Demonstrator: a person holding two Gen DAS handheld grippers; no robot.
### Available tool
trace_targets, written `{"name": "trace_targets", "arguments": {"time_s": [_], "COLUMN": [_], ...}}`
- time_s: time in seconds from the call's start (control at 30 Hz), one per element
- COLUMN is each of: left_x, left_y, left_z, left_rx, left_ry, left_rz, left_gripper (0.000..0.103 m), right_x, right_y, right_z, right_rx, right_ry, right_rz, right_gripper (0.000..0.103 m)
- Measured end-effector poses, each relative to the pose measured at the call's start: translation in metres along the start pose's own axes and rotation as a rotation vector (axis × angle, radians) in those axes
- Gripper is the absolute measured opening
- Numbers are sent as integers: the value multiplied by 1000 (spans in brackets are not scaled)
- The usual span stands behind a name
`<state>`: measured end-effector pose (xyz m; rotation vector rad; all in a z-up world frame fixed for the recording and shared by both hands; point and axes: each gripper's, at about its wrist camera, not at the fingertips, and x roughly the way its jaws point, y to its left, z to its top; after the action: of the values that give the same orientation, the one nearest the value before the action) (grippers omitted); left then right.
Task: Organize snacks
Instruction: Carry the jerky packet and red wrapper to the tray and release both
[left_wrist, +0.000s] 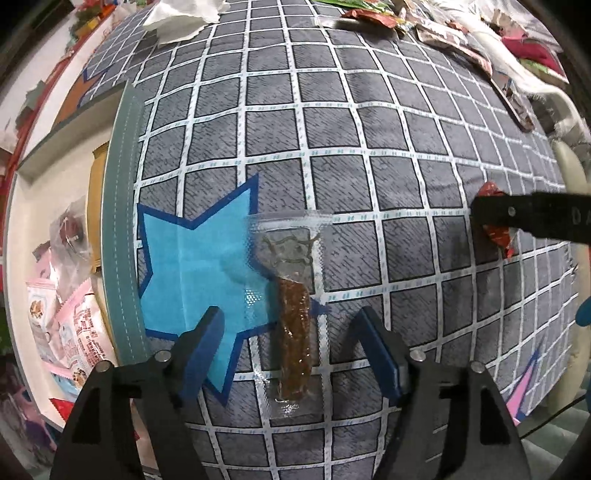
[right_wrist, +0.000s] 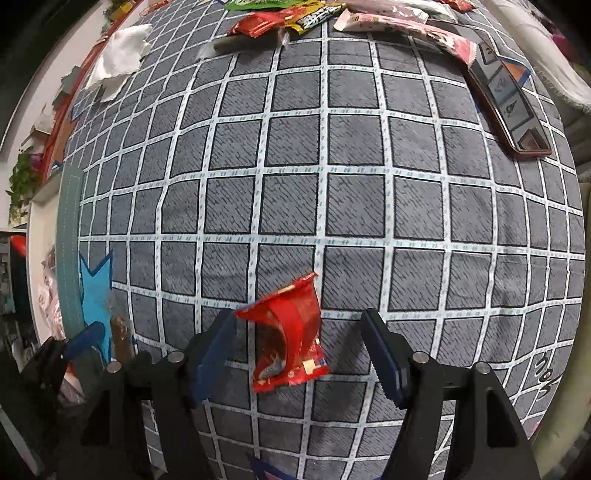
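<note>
A clear-wrapped brown snack stick (left_wrist: 294, 328) lies on the grey checked cloth (left_wrist: 332, 129), partly over a blue star patch (left_wrist: 195, 266). My left gripper (left_wrist: 291, 332) is open, its jaws on either side of the stick. A crumpled red snack packet (right_wrist: 291, 332) lies on the cloth between the open jaws of my right gripper (right_wrist: 299, 339). The red packet (left_wrist: 496, 225) and one right finger also show at the right of the left wrist view. The brown stick (right_wrist: 122, 338) shows at the lower left of the right wrist view, beside a left gripper finger.
A white box (left_wrist: 22, 236) left of the cloth's edge holds several pink and clear snack packs (left_wrist: 79, 332). More snack packets (right_wrist: 291, 16) lie along the far edge. A long dark tray-like pack (right_wrist: 509, 107) lies at far right. A white crumpled tissue (right_wrist: 118, 59) sits far left.
</note>
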<state>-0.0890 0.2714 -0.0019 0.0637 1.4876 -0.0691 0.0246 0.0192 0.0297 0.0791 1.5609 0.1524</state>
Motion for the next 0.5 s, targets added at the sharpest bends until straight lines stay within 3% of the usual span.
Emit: {"name": "trace_targets", "arguments": {"time_s": [0.03, 0.1, 0.13, 0.17, 0.2, 0.3, 0.37, 0.5], "left_x": [-1, 0, -2, -6, -8, -12, -23, -53], "left_y": [-9, -21, -26, -35, -38, -47, -41, -25], "left_z": [1, 3, 2, 5, 4, 11, 10, 18], "left_rx": [-3, -1, 3, 12, 22, -12, -40, -63], "left_ry": [-1, 0, -8, -18, -17, 1, -15, -63], "left_rz": [0, 1, -4, -16, -36, -101, -132, -155], "left_gripper": [78, 72, 65, 47, 44, 41, 41, 41], "right_x": [6, 13, 15, 23, 24, 23, 19, 10], "right_y": [7, 23, 31, 46, 50, 53, 48, 62], "right_z": [3, 10, 13, 20, 22, 21, 17, 15], "right_rx": [-2, -27, -45, -59, -55, -15, 33, 43], "right_ry": [3, -11, -16, -9, -1, 10, 7, 0], "right_rz": [-5, -42, -58, -57, -39, 19, 110, 159], "right_gripper": [70, 51, 34, 34, 34, 34, 34, 34]}}
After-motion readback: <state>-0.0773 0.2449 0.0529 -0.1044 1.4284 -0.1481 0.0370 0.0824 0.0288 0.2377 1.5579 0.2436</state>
